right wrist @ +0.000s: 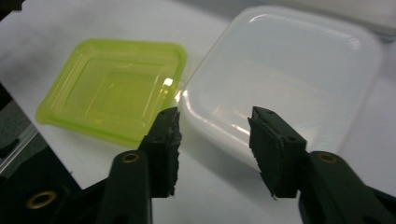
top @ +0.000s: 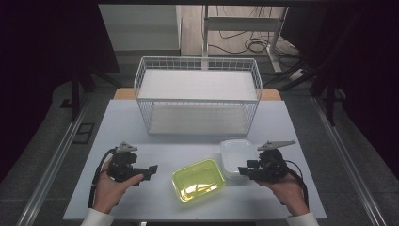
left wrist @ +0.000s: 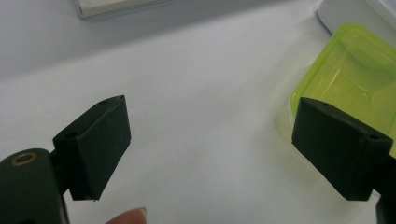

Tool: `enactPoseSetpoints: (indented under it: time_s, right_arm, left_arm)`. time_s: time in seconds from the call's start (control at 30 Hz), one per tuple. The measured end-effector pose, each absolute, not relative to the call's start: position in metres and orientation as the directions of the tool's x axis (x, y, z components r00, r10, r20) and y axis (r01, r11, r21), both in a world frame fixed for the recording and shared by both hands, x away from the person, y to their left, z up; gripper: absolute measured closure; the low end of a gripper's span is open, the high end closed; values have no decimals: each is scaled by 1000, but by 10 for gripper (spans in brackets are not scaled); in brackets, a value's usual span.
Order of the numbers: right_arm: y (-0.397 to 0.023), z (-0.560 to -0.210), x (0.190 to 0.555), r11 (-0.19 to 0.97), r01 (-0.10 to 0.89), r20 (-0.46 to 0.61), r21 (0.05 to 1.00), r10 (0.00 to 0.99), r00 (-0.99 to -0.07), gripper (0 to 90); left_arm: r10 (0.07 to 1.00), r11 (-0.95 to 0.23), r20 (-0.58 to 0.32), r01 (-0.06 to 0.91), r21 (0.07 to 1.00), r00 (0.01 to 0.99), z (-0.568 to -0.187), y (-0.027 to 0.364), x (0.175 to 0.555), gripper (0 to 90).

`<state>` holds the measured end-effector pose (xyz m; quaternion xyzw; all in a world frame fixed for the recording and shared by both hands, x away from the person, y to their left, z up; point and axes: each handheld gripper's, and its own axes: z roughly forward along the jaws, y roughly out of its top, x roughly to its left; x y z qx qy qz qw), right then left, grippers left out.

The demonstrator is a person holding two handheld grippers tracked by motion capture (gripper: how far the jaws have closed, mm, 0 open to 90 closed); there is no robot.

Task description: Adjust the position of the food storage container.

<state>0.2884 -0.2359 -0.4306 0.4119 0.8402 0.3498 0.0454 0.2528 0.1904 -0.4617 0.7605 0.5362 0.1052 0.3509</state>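
Two containers: white container (right wrist: 289, 70) edge cut off, green container (left wrist: 350, 79) cropped.

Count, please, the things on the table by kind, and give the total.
Shallow green translucent plastic container: 1
Shallow white translucent plastic container: 1
White two-level wire rack: 1
Total: 3

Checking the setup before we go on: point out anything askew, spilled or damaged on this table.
Nothing spilled or broken. The green container sits skewed to the table edge, close against the white container, which lies square. The wire rack stands upright.
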Motion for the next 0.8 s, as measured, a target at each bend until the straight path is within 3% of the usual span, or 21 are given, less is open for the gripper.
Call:
enactPoseSetpoints:
  time_s: [0.37,0.8]
  right_arm:
    - [-206,-449,279,537,643,181,547,674,-717,868]
    - [-190,-475,282,582,645,153,494,673,-724,888]
  left_arm:
    - [885,-194,-214,746,637,413,-465,188,252,114]
    - [887,-205,-208,755,623,413,-470,185,253,113]
